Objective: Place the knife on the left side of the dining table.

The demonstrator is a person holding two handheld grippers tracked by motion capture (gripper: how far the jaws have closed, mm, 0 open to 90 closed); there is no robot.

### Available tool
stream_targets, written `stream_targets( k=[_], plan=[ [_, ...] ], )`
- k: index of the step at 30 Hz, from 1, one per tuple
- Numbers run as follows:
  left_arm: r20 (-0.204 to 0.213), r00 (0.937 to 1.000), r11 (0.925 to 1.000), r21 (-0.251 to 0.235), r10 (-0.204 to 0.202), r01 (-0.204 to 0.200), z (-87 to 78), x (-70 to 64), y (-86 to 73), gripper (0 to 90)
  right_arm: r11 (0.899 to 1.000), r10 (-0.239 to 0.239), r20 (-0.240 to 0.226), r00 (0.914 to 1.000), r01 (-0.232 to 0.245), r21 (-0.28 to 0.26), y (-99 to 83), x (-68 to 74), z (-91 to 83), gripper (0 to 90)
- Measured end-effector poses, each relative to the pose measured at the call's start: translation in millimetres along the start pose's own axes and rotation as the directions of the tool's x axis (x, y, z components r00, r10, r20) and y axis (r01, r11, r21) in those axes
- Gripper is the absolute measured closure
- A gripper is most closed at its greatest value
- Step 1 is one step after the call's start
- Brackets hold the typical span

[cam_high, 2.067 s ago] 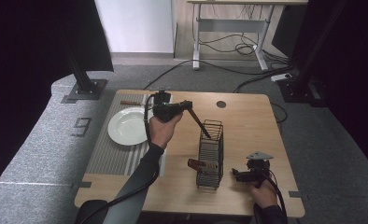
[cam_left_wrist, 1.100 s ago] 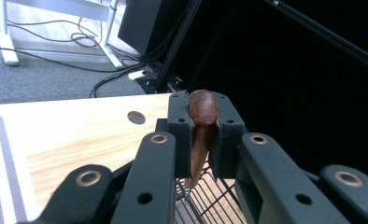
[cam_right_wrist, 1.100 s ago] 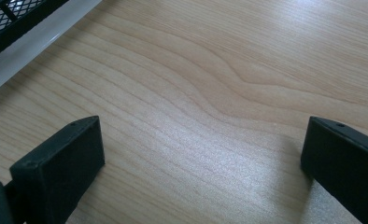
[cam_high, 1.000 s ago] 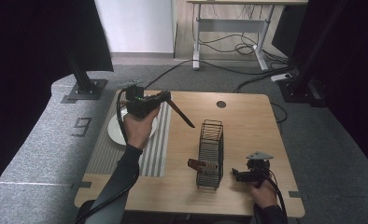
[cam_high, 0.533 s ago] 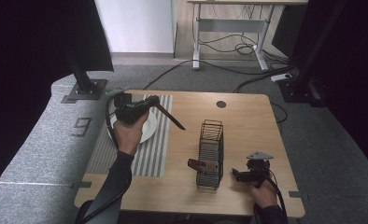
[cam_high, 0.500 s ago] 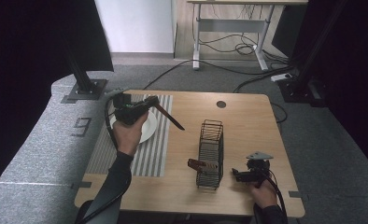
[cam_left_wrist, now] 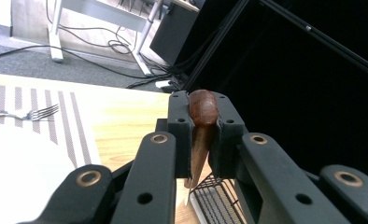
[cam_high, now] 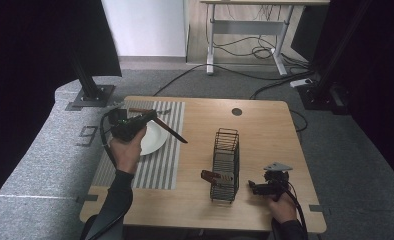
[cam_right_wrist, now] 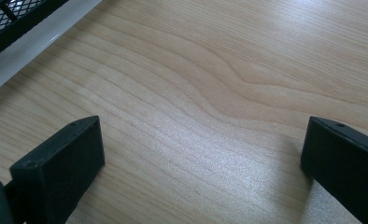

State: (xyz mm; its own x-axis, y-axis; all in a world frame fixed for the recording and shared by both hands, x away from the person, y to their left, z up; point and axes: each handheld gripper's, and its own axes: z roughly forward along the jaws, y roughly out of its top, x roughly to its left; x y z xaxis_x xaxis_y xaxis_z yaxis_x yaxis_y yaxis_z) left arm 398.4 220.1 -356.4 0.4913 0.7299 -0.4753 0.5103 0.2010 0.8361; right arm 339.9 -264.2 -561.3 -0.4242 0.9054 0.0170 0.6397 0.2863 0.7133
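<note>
Your left tongs [cam_high: 147, 117] were clamped on the brown handle of a knife [cam_high: 171, 132], held above the white plate [cam_high: 152, 139] on the striped placemat [cam_high: 157, 165]. Its long axis ran toward four o'clock, blade tip aimed at the wire rack [cam_high: 226, 165]. Your right tongs [cam_high: 255, 187] gaped wide, resting on the desk [cam_high: 265, 130] at the rack's three o'clock.

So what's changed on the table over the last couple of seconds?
The left gripper, clamped on a wooden-handled knife, carried it from the wire basket leftwards to above the white plate. The right gripper, the fork and the basket stayed put.
</note>
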Motion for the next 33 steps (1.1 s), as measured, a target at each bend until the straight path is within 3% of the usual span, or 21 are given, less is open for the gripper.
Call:
stream_targets(
  k=[16,24,33],
  plan=[
    [-0.066,0.9965,0.9983,-0.031,-0.051,0.049,-24.6,29.4,-26.8,80.4,1.0,0.002,0.0,1.0,-0.002,-0.002,-0.1,0.2,0.2,0.0],
    [-0.102,0.991,0.9957,-0.041,-0.087,0.083,-35.0,43.7,-44.1,80.4,1.0,0.001,0.0,1.0,-0.001,-0.002,-0.2,0.2,0.2,0.0],
    [-0.132,0.9802,0.9884,-0.058,-0.147,0.14,-45.5,59.6,-61.1,80.4,1.0,0.0,0.0,1.0,0.0,-0.002,-0.2,0.1,0.2,0.0]
  ],
)
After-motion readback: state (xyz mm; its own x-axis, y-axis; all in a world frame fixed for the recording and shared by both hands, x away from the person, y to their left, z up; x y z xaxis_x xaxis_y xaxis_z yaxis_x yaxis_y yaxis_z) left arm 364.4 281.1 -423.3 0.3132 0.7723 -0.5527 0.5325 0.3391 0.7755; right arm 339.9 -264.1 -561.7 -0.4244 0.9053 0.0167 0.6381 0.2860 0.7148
